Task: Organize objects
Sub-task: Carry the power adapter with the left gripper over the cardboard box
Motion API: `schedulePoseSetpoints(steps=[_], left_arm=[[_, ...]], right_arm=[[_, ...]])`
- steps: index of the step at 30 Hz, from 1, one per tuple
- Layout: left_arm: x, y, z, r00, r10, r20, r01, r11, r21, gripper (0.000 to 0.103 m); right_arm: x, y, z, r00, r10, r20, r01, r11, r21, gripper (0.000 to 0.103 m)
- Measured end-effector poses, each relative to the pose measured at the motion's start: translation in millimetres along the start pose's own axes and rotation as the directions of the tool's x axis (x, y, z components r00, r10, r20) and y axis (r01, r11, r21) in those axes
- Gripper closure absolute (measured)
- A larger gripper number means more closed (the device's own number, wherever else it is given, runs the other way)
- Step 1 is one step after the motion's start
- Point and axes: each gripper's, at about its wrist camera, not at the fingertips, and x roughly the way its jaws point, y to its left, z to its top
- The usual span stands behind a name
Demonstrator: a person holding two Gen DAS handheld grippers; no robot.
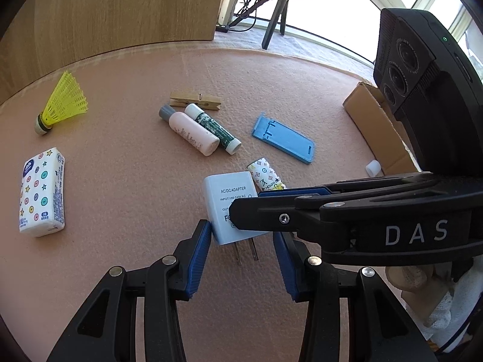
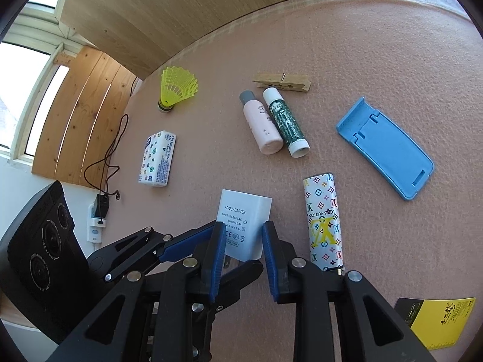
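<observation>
White plastic catches the eye first: the AC/DC adapter (image 2: 245,224) lies label-up on the pink felt counter (image 2: 377,60), prongs pointing back toward the person, and both tools are crowding it. The right hand-held gripper (image 2: 244,249) has its blue pads (image 2: 218,252) spread on either side of the adapter's near end, close to the flanks, but I cannot tell whether they touch yet. The left hand-held gripper (image 1: 241,250) is also spread, wider; its left pad sits just at the adapter's corner while the prongs lie in the gap.

To my eye the step is picking this adapter up with the right tool. Doing it well means squeezing on the flat side faces, not the prongs, and keeping the pads square to the body so it does not twist out. The left tool looks placed to steady it; I would keep it from pushing the block sideways, since the patterned tube (image 2: 324,226) lies just beside it and looks ready to roll.

A cardboard box (image 1: 374,129) stands at the counter's edge in the left view, a likely place to drop it. The tissue pack (image 2: 157,158), shuttlecock (image 2: 176,89), two bottles (image 2: 274,120), clothespin (image 2: 282,82) and blue phone stand (image 2: 386,147) lie well apart from the grasp.
</observation>
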Motion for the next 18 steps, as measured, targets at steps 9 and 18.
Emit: schedulePoseSetpoints(steps=[9, 18], left_arm=[[-8, -61, 24, 0.998, -0.036, 0.043, 0.031, 0.994, 0.107, 0.058], [1, -150, 48, 0.99, -0.126, 0.068, 0.106, 0.966, 0.235, 0.058]], right_arm=[[-63, -25, -11, 0.995, -0.027, 0.093, 0.024, 0.999, 0.032, 0.079], [-141, -71, -29, 0.974, -0.097, 0.206, 0.076, 0.991, 0.108, 0.079]])
